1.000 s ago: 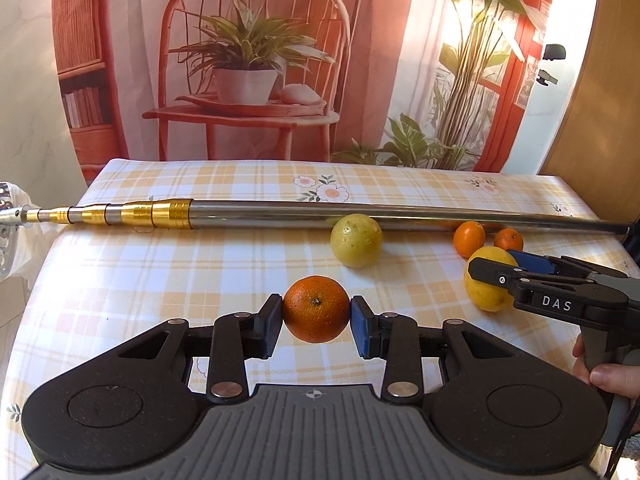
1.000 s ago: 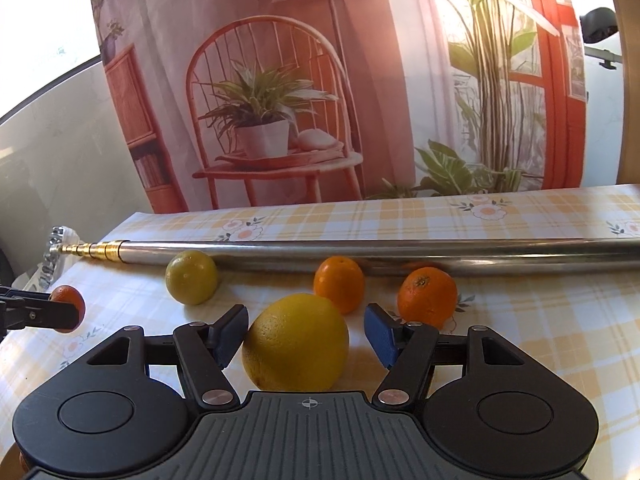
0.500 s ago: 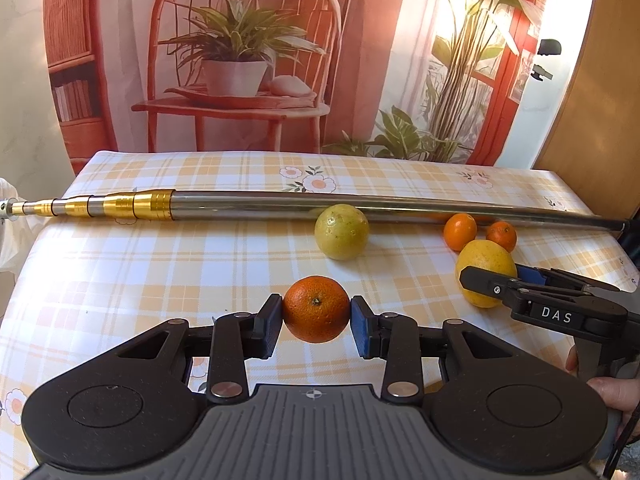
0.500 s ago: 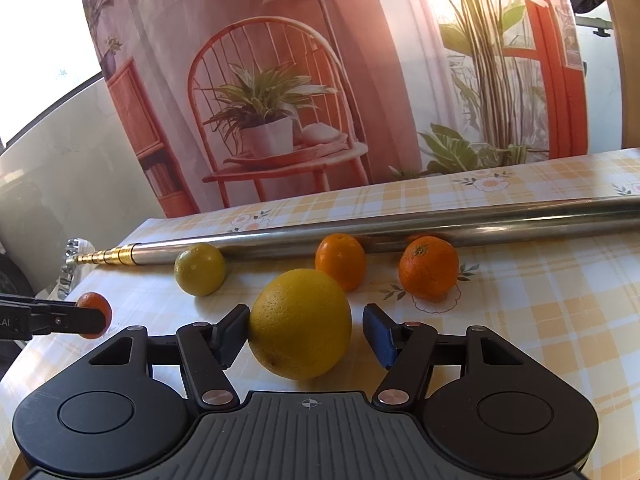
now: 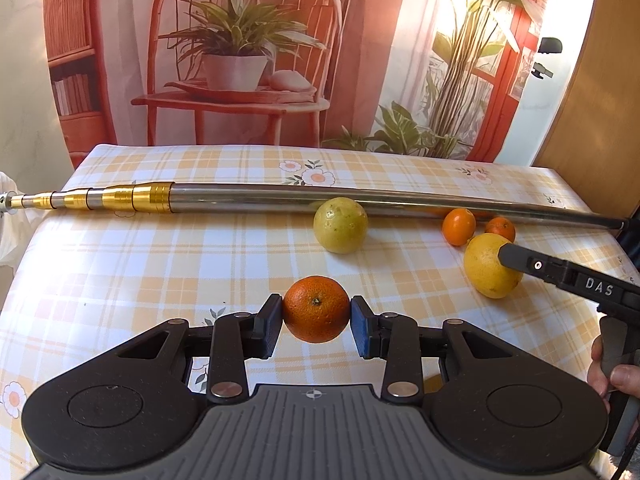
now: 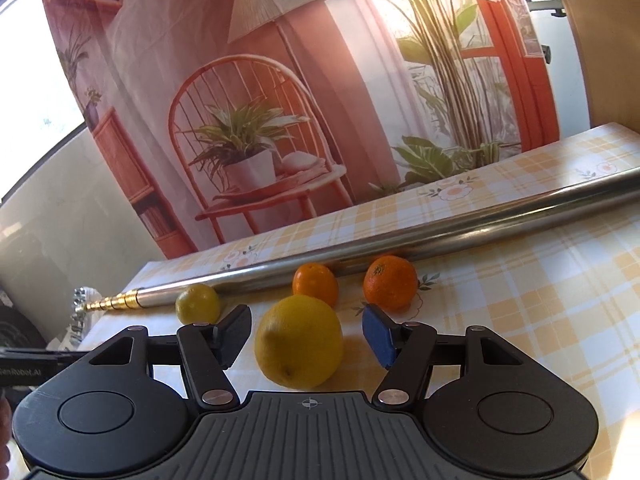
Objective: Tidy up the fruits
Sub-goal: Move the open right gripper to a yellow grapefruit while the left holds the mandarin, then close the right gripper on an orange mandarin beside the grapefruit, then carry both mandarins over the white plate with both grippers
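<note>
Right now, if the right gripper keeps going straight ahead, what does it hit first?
The large yellow citrus, already between the open right gripper fingers. Behind it sits a small orange, then the metal pole.

Left view: right tongs [image 5: 505, 255] cover the big lemon's [image 5: 488, 268] far side, contact there not visible. Steel pole [image 5: 360, 199] cut off at both ends; it hides the backs of the two small oranges [image 5: 459, 226]. Right view: left tongs [image 6: 24, 364] cropped at frame edge, lettering blurred. Tabletop [image 6: 560, 300] edge out of frame.
</note>
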`<state>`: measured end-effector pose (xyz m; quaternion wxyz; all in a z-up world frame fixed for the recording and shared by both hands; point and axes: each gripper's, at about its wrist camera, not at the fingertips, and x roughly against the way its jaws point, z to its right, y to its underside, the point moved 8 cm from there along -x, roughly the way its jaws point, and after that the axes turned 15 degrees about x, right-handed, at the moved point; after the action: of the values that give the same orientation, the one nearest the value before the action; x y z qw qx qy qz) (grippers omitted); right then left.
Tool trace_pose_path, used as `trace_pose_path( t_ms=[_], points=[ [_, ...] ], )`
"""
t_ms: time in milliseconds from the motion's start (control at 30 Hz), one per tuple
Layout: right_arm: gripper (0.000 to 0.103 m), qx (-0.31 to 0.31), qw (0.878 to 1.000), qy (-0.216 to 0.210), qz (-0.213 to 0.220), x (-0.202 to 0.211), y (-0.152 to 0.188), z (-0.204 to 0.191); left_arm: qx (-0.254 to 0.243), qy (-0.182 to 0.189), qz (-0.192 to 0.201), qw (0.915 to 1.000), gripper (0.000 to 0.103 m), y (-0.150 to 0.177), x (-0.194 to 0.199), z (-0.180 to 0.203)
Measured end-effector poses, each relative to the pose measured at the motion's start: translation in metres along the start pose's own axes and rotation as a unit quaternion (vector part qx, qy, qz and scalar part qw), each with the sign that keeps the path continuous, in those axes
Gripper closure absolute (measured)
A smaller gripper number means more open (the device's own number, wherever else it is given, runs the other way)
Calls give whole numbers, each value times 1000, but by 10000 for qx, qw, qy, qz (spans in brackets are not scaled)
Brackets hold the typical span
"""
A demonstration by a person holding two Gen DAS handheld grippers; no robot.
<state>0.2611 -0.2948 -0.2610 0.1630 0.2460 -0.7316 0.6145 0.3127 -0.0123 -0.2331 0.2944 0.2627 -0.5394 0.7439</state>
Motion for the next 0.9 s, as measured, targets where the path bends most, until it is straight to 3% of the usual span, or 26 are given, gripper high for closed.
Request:
trace_pose_path(
  t_ms=[167,367,600,667,900],
  points=[
    [47,113,9994,304,136,1,-16,19,-15,25,-3,10000,64,0,-2,2],
    [57,426,9939,1007,-109,-23,-21,44,27,86,-2,10000,64,1,-3,6],
    [62,776,9915,961,-410,-51,-10,32,-83,130,10,9999,64,4,-3,8],
    [68,656,9917,972,-534,-55,-5,35,-87,129,7,9999,64,5,-3,8],
    [69,455,9944,846,-430,-46,1,40,-40,136,-9,9999,64,7,-6,9]
  ],
)
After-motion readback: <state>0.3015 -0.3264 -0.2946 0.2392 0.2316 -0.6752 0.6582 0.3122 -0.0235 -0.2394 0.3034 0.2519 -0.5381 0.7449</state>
